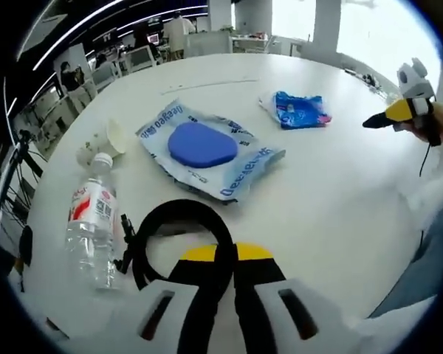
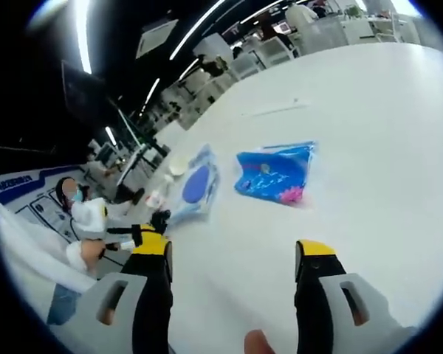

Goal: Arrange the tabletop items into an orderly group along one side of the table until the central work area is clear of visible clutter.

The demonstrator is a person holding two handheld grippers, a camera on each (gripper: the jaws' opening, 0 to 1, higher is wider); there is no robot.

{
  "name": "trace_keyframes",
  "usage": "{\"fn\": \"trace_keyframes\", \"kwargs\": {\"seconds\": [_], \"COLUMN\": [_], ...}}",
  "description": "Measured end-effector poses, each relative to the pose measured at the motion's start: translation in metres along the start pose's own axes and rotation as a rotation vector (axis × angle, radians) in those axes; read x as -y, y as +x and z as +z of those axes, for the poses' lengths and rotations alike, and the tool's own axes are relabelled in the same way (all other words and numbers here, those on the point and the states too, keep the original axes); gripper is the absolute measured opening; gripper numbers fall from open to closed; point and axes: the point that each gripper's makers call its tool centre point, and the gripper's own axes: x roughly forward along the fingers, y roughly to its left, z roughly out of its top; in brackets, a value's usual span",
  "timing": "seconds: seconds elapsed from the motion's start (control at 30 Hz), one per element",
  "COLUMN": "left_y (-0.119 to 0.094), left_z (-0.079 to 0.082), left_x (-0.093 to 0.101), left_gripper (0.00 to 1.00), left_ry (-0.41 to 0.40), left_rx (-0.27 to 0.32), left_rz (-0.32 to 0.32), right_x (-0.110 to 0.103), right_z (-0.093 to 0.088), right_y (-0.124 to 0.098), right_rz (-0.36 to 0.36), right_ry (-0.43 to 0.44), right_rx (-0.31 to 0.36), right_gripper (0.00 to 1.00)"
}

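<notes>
Left tool [image 1: 225,254]: seen closed on a black coiled cable [image 1: 179,221] near the table's [image 1: 332,192] edge; the yellow-tipped jaws meet with the cable's loop pinched between them.

Right tool [image 2: 236,254]: jaws spread wide, nothing held, hovering above bare table short of the blue snack packet [image 2: 275,173]. It is also seen at the right of the left gripper view [image 1: 380,122], lifted off the surface.

Task items: a clear water bottle [image 1: 92,225] lies just beside the cable; a tipped paper cup [image 1: 103,141] lies beyond the bottle's cap; a white pouch with a blue pad [image 1: 207,151] sits mid-table; the blue snack packet [image 1: 299,109] lies farther on, apart from the rest.

Step in hand (judged): the cable is being gathered toward the bottle side while the packet is approached.

How to do it well: the cable should be lifted clear rather than dragged, so the bottle is not set rolling; the packet is best pinched by one edge.

Orientation: the bottle lies on its side, long axis running away from the left tool, cap at the far end. The cup's mouth faces the pouch. The pouch's long axis runs diagonally across the left gripper view.
</notes>
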Motion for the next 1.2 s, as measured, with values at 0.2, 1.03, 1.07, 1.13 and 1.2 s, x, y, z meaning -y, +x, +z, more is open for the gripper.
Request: {"fn": "trace_keyframes", "kwargs": {"seconds": [0.2, 1.03, 1.07, 1.13, 1.2], "left_y": [-0.018, -0.022, -0.019, -0.016, -0.014], "left_z": [0.012, 0.106, 0.109, 0.115, 0.120], "left_x": [-0.004, 0.090, 0.096, 0.109, 0.121], "left_gripper": [0.02, 0.02, 0.02, 0.02, 0.02], "left_ry": [-0.017, 0.343, 0.366, 0.395, 0.430], "left_rx": [0.051, 0.190, 0.190, 0.198, 0.203], "left_rz": [0.022, -0.165, -0.177, -0.204, -0.230], "right_x": [-0.001, 0.009, 0.011, 0.014, 0.016], "right_z": [-0.004, -0.004, -0.004, -0.004, -0.005], "right_y": [0.001, -0.011, -0.012, -0.015, -0.016], "right_rz": [0.002, -0.026, -0.030, -0.038, -0.042], "right_ry": [0.010, 0.034, 0.039, 0.053, 0.058], "right_rx": [-0.005, 0.028, 0.032, 0.041, 0.046], "right_gripper": [0.65, 0.64, 0.64, 0.63, 0.63]}}
